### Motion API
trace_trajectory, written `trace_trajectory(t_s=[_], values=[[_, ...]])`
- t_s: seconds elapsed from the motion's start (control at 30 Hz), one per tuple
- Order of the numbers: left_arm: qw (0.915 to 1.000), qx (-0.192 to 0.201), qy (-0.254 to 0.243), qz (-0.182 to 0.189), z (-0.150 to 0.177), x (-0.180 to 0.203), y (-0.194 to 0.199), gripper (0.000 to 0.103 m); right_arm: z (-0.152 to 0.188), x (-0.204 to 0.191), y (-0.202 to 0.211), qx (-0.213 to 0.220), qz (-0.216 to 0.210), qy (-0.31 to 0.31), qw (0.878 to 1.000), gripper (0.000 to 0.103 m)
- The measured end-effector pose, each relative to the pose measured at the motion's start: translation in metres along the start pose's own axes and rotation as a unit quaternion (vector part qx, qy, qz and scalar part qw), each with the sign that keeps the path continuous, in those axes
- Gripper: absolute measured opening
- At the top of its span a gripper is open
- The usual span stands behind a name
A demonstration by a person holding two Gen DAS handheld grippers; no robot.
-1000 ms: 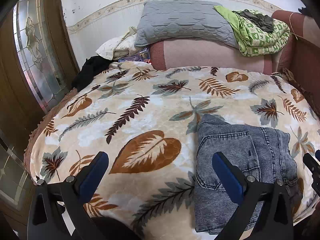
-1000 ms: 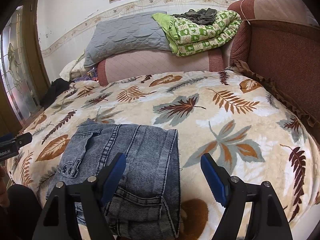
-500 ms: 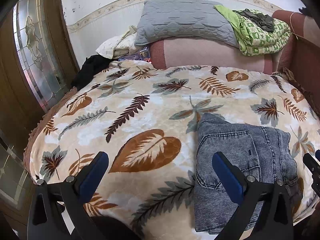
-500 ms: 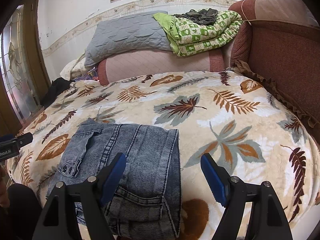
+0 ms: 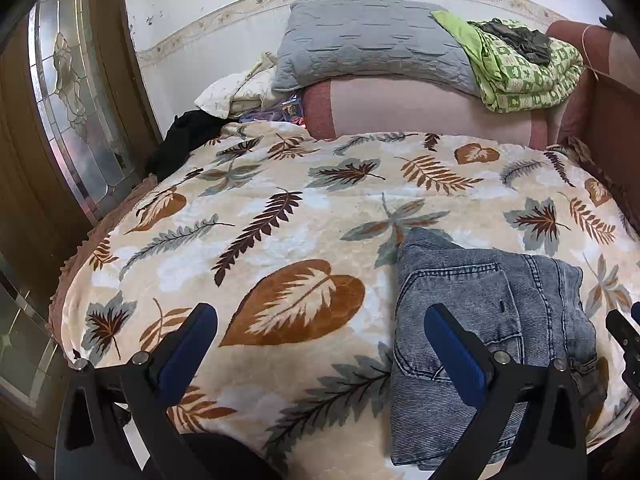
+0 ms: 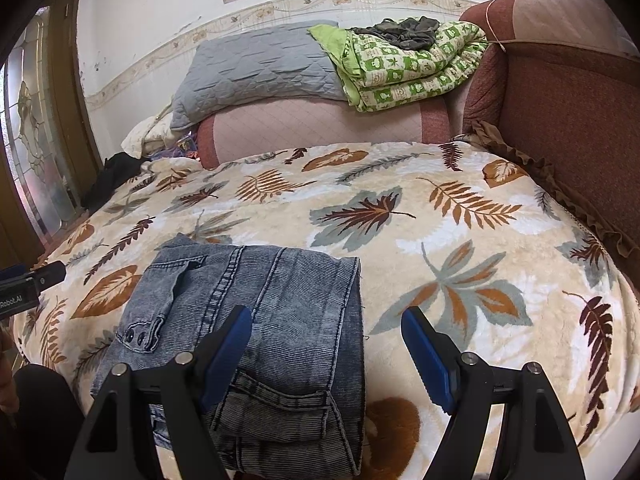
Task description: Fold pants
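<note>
A pair of grey-blue denim pants (image 5: 492, 320) (image 6: 280, 312) lies folded into a compact bundle on the leaf-patterned blanket (image 5: 280, 216) (image 6: 460, 240), close to its near edge. My left gripper (image 5: 320, 320) hovers above the blanket just left of the bundle, jaws wide open, nothing between them; its right finger overlaps the pants' left edge in the view. My right gripper (image 6: 326, 320) hangs over the bundle's right edge, open and empty. The other gripper's tip shows at each view's border (image 5: 624, 332) (image 6: 36, 276).
At the back lie a grey quilted pillow (image 5: 372, 40), a green patterned quilt (image 5: 524, 72) and a pink bolster (image 5: 420, 108). A brown upholstered side (image 6: 560, 112) runs along the right. A glass-panelled door (image 5: 68, 92) stands left. Dark cloth (image 5: 184, 136) lies at the blanket's far-left corner.
</note>
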State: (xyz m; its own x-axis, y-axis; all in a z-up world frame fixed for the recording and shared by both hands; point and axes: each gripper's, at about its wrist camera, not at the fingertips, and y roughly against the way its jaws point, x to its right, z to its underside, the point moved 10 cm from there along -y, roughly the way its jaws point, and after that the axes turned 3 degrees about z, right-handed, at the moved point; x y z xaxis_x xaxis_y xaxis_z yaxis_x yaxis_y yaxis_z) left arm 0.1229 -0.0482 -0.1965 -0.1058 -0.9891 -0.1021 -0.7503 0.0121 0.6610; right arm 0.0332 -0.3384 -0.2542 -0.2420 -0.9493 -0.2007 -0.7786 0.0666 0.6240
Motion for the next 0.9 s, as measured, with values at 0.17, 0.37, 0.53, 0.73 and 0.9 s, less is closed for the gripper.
trace_trajectory(t_s=[0.17,0.37,0.53,0.73,0.9], values=[[1.0000,0.001,0.000,0.001,0.000,0.000,0.000,0.103,0.000,-0.002,0.000,0.000,0.000,0.003,1.000,0.080],[0.9999,0.009,0.006,0.011,-0.003,0.000,0.003,0.103,0.001,-0.002,-0.001,-0.001,-0.002,0.003,1.000,0.080],[0.9996,0.021,0.012,0.014,-0.008,-0.002,0.008,0.103,0.001,-0.006,-0.001,0.000,-0.006,0.008,1.000,0.080],[0.9994,0.028,0.012,0.014,-0.011,-0.004,0.011,0.103,-0.002,-0.024,0.000,0.005,-0.025,0.014,1.000,0.080],[0.9993,0.032,0.015,0.014,-0.012,-0.008,0.013,0.103,-0.003,-0.049,-0.001,0.007,-0.044,0.024,0.999,0.080]])
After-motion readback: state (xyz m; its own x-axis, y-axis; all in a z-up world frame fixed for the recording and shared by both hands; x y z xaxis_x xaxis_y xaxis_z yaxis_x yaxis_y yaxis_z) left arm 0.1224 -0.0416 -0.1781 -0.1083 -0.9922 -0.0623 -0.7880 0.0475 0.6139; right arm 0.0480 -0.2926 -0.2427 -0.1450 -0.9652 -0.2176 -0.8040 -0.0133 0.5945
